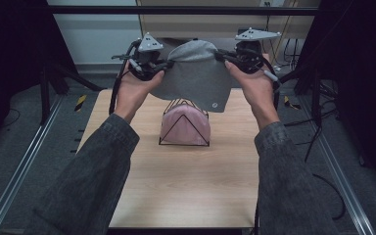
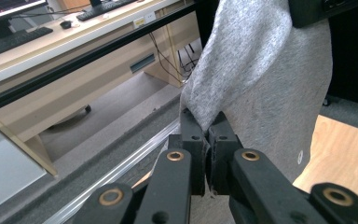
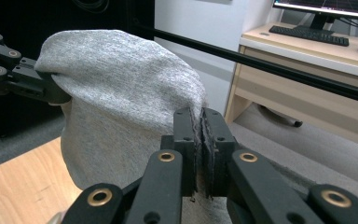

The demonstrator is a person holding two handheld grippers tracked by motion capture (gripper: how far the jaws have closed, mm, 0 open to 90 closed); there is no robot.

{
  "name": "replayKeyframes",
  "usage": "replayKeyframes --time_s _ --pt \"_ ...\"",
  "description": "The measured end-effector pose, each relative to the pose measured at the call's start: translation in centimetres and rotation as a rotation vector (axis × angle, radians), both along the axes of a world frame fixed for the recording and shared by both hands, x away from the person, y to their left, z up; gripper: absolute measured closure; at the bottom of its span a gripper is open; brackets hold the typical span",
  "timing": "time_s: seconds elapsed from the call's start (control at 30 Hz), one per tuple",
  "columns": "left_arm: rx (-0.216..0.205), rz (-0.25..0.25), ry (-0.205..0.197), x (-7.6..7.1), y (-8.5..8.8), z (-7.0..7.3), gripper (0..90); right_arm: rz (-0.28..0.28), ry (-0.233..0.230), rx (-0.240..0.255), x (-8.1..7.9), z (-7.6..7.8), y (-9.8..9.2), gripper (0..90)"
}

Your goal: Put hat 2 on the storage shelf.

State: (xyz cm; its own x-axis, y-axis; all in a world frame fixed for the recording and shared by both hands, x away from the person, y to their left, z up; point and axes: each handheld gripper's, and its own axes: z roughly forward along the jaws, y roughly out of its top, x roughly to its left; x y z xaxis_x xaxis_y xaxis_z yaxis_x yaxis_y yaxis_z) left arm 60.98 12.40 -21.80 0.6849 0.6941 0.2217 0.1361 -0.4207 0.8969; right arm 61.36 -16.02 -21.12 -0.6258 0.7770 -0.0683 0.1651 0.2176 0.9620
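Above the far half of the wooden table (image 1: 186,191), I held a grey knitted beanie (image 1: 193,73) stretched in the air between my two grippers. My left gripper (image 1: 165,65) was clamped on one edge of the hat, its jaws closed tight on the cloth, as the left gripper view confirmed (image 2: 208,128). My right gripper (image 1: 221,56) pinched the opposite edge, its jaws pressed together with grey fabric caught between them in the right gripper view (image 3: 200,119).

The beanie was heathered mid-grey, soft and finely knit, with a rounded crown uppermost and its open end hanging down. It sagged slightly between the two grip points. A small round pale emblem (image 1: 214,105) sat near the lower corner on my right; the same mark appeared in the left gripper view (image 2: 299,157). Its detail was too small to read, and I could make out no writing.

Directly under the hanging hat, well clear of it, stood a black wire rack (image 1: 183,142) on the table, holding a pink folded beanie (image 1: 186,125) upright inside its frame.
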Motion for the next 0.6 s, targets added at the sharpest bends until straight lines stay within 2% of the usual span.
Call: replayKeyframes --time_s 0.03,0.1,0.13,0.23,0.33,0.6 --pt "0.007 -0.002 -0.004 0.2 -0.1 -0.2 87.1 -0.001 0.004 -0.001 0.3 -0.2 0.0 85.9" --pt "0.02 -0.002 -0.047 0.5 -0.3 -0.5 87.2 -0.009 0.004 -0.005 0.9 -0.6 0.0 85.9" --pt "0.024 -0.004 -0.052 0.8 -0.4 -0.7 87.2 -0.01 0.002 -0.008 1.0 -0.7 0.0 85.9" --pt "0.017 0.002 -0.017 1.6 -0.4 -1.3 87.2 -0.017 0.007 -0.004 1.7 -1.2 -0.1 85.9" --pt "0.034 0.003 -0.006 2.0 -0.3 -1.7 87.2 -0.018 0.017 -0.005 2.2 -1.5 0.0 85.9" --pt "0.02 0.011 0.028 2.3 0.3 -3.0 87.2 -0.008 0.03 -0.015 2.2 -2.4 0.6 85.9"
